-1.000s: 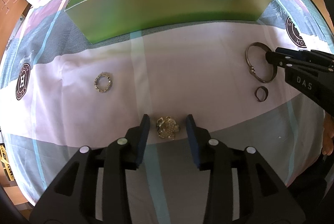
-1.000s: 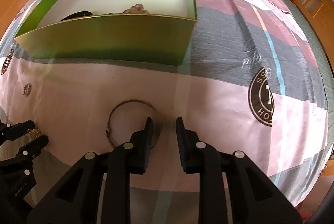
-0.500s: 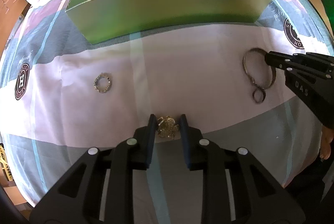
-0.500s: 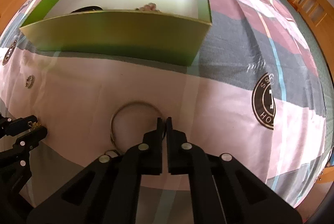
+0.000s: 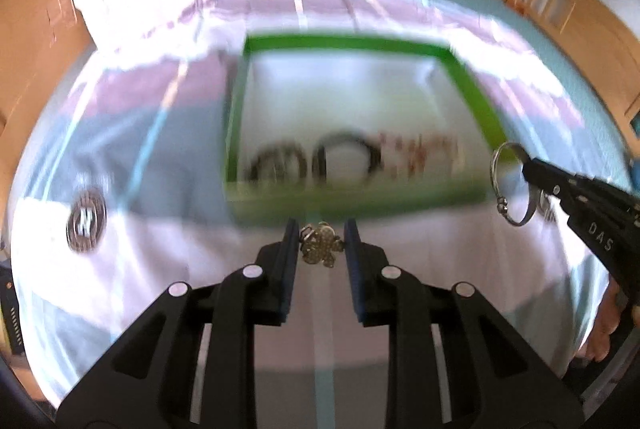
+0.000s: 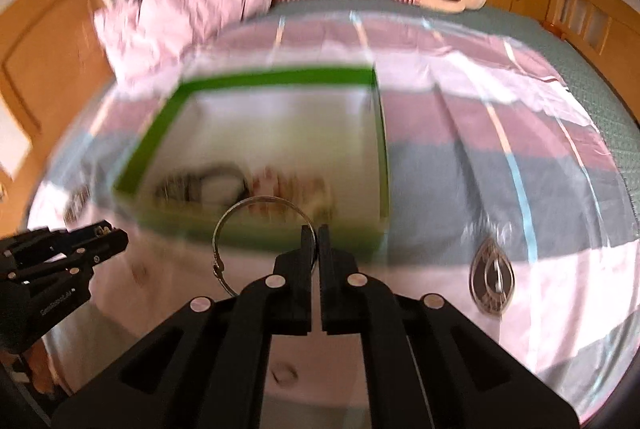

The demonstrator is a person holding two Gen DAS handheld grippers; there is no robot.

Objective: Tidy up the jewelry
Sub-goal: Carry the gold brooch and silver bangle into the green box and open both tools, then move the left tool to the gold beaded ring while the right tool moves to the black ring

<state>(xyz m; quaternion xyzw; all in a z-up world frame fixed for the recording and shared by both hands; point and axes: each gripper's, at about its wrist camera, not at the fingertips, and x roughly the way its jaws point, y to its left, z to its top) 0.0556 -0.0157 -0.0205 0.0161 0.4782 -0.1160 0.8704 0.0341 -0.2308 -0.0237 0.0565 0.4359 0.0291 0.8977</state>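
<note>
Now lifted: bangle (image 6: pixel 256 229), hoop upright.

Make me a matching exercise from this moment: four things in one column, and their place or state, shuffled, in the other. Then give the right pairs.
Things:
1. gold flower brooch
2. silver bangle
3. green box
4. dark bracelets

Place or state:
A. open on the bedspread, white inside
B. pinched at its rim by the right gripper
C. lying inside the box, near its front wall
D. clamped in the left gripper

Pairs: 1-D, 2-B, 3-A, 4-C
</note>
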